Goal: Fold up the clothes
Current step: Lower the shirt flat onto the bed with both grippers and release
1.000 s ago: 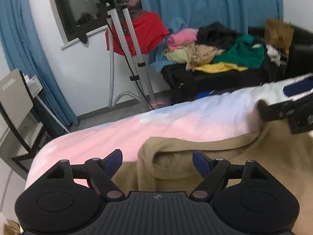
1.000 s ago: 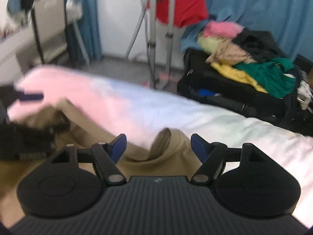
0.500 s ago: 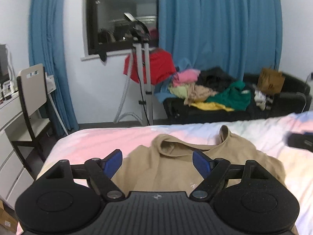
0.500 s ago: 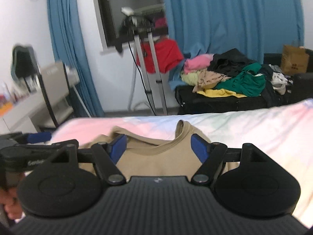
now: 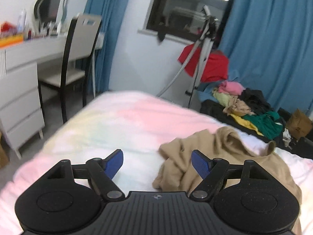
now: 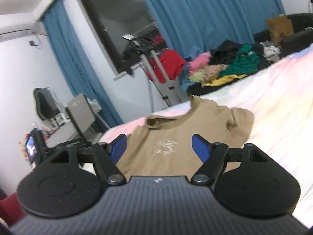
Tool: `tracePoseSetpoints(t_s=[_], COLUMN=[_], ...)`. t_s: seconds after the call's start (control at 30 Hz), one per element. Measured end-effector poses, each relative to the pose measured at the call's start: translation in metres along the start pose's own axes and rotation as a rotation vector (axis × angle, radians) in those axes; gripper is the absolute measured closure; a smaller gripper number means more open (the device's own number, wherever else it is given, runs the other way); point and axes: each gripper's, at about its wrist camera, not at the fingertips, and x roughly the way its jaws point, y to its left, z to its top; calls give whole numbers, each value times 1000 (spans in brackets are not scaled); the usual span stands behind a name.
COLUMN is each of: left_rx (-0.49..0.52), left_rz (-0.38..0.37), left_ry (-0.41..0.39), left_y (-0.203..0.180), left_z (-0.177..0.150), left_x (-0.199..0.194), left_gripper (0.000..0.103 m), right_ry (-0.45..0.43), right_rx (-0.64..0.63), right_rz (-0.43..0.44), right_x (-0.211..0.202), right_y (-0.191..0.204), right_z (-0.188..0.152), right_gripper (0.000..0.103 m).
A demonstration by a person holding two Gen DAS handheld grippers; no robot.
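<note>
A tan T-shirt (image 6: 176, 137) lies on the pastel bedspread (image 6: 273, 101), chest print up, collar toward the far edge; its right sleeve is bunched. In the left wrist view the shirt (image 5: 215, 156) is rumpled at the right, its left sleeve crumpled. My left gripper (image 5: 157, 162) is open and empty, above the bed at the shirt's left edge. My right gripper (image 6: 159, 146) is open and empty, held above the shirt's chest. The left gripper also shows at the left of the right wrist view (image 6: 64, 146).
A pile of mixed clothes (image 5: 248, 107) lies on a black sofa beyond the bed. A garment steamer stand (image 5: 199, 58) with a red garment stands by the window. A chair (image 5: 78, 58) and white desk (image 5: 21, 74) stand left of the bed.
Both grippers have swung left and tilted. The left one now looks at the shirt's left sleeve and the desk; the right one sits over the shirt's chest. Both stay open.
</note>
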Motion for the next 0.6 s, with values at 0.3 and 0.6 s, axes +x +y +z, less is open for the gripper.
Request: tracePoseSetpoints(t_s=[0.3,0.6], left_rx=[92,-58], left_rz=[-25,42], left_ry=[90,27], left_y=[-9,-12], left_z=[-28,-18], left_x=[74,68], left_gripper=[53,95], right_ry=[66,107], right_rx=[32,120], right_rz=[-54,-34], right_x=[56,69], right_y=[-33,-52], right_z=[-25,-29], right_gripper=[27,27])
